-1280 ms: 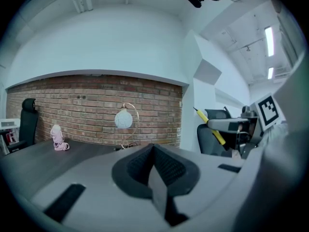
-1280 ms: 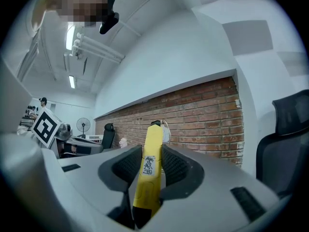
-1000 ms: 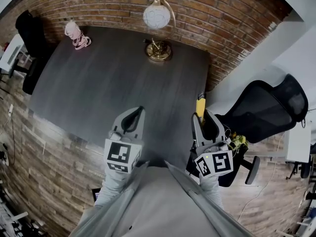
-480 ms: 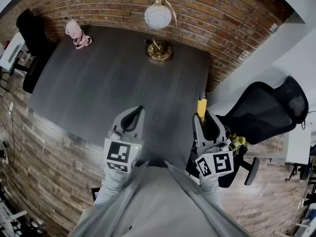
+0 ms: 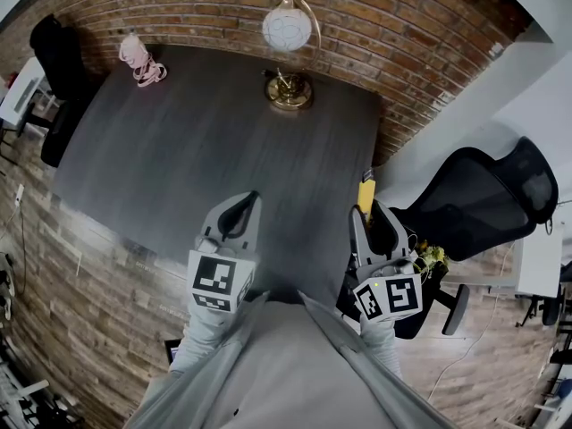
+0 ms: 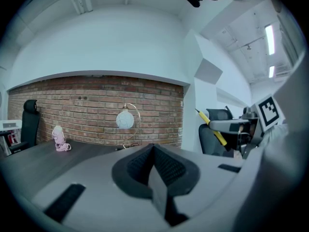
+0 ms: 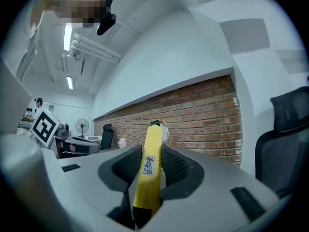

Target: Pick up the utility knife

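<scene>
Utility knife: a slim yellow one with a dark tip and a small white label on its side. It stands between the pads of the right claw, and its front end sticks out past the claw's tips. In the head view it is at the lower right of the middle, beside the right edge of the counter. It appears to be held in the air and not to lie on the counter.

Right claw: clamped on the knife, with one ribbed pad on each flat side of the handle.

How it will handle: I judge it light and stiff, with a smooth plastic body that can slip if the grip is weak. The blade end is the dangerous part. The best place to hold seems to be the middle of the handle, across the flat sides, as it is held now.

Left claw: its jaws are together with nothing between them. It is at the lower middle of the head view, over the near edge of the counter.

Task state: the pick-up looks done.

Around: a lamp with a white globe is at the top middle, and a small pink thing is at the upper left. A black office chair is at the right, and a brick wall is behind.
</scene>
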Demonstrator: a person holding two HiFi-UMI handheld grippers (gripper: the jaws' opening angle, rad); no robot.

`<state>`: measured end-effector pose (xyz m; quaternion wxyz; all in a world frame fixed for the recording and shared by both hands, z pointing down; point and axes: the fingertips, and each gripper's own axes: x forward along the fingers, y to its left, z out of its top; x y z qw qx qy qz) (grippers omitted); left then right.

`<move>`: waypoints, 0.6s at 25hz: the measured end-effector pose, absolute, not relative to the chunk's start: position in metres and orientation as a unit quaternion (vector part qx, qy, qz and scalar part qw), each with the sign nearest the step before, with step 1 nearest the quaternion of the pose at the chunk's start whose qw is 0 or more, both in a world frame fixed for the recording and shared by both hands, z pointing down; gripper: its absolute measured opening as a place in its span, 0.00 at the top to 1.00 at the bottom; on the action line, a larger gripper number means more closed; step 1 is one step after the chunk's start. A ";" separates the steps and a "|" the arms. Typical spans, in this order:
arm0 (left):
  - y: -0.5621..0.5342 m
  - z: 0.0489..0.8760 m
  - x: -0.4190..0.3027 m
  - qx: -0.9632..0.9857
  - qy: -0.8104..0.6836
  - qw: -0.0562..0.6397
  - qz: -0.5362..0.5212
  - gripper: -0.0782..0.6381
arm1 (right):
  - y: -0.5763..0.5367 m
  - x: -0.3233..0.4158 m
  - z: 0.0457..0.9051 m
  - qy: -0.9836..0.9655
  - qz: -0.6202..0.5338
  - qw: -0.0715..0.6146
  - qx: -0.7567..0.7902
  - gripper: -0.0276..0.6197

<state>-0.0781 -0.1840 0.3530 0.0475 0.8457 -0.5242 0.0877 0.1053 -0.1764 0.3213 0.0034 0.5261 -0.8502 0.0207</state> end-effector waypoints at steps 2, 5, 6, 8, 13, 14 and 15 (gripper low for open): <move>-0.183 0.353 -0.079 0.845 -0.525 0.048 0.088 0.87 | -0.175 0.105 0.321 -0.850 0.020 0.004 0.526 0.74; -0.182 0.353 -0.079 0.845 -0.525 0.049 0.088 0.87 | -0.175 0.106 0.322 -0.851 0.021 0.004 0.525 0.74; -0.182 0.353 -0.079 0.845 -0.525 0.049 0.088 0.87 | -0.175 0.105 0.322 -0.851 0.023 0.005 0.525 0.74; -0.183 0.353 -0.080 0.845 -0.526 0.049 0.088 0.87 | -0.175 0.105 0.323 -0.851 0.024 0.005 0.524 0.74; -0.180 0.354 -0.082 0.845 -0.525 0.050 0.088 0.87 | -0.173 0.103 0.324 -0.852 0.025 0.008 0.523 0.74; -0.180 0.354 -0.081 0.845 -0.525 0.050 0.088 0.87 | -0.172 0.103 0.324 -0.852 0.024 0.008 0.523 0.74; -0.180 0.354 -0.081 0.845 -0.525 0.050 0.088 0.87 | -0.172 0.103 0.324 -0.852 0.024 0.008 0.523 0.74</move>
